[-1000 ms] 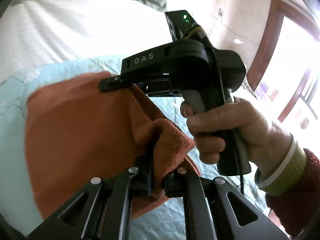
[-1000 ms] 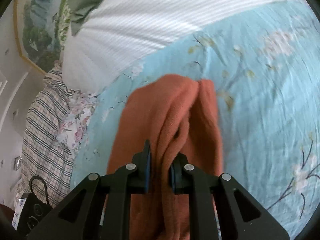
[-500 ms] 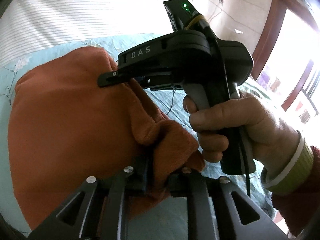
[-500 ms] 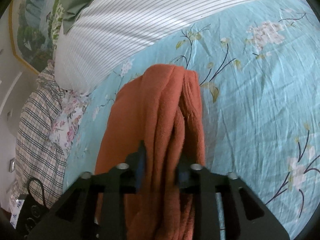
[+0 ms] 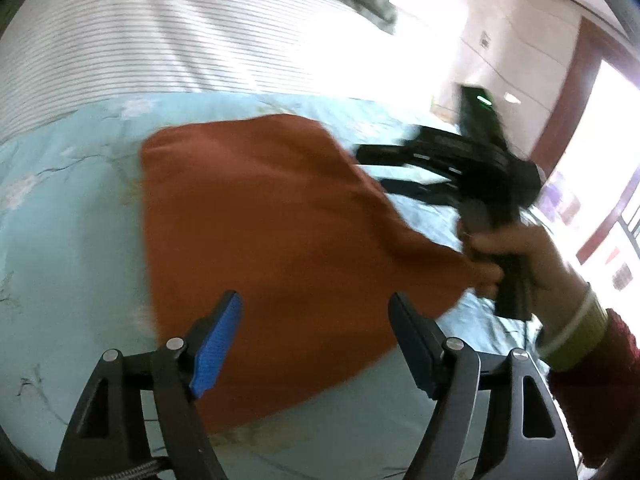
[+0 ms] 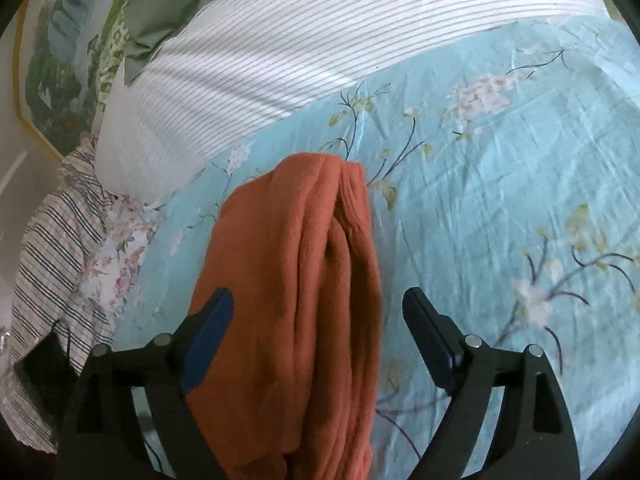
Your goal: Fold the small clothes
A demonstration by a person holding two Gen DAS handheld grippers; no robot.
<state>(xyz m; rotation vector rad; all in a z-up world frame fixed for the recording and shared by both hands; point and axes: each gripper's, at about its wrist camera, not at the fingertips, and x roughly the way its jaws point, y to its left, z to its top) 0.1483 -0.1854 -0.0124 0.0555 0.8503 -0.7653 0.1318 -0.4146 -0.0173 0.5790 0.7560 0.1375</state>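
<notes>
An orange knit garment lies folded on the light blue floral bedsheet. My left gripper is open just above its near edge and holds nothing. My right gripper is open too, its fingers either side of the garment's bunched folds without pinching them. In the left wrist view the right gripper shows blurred at the garment's right edge, held by a hand.
A white striped duvet lies across the far side of the bed. Green pillows and a plaid cloth sit at the left. A wall and a brown-framed window are to the right.
Both grippers have opened and let go of the orange garment. It has dropped flat onto the sheet. The right gripper has moved away to the right.
</notes>
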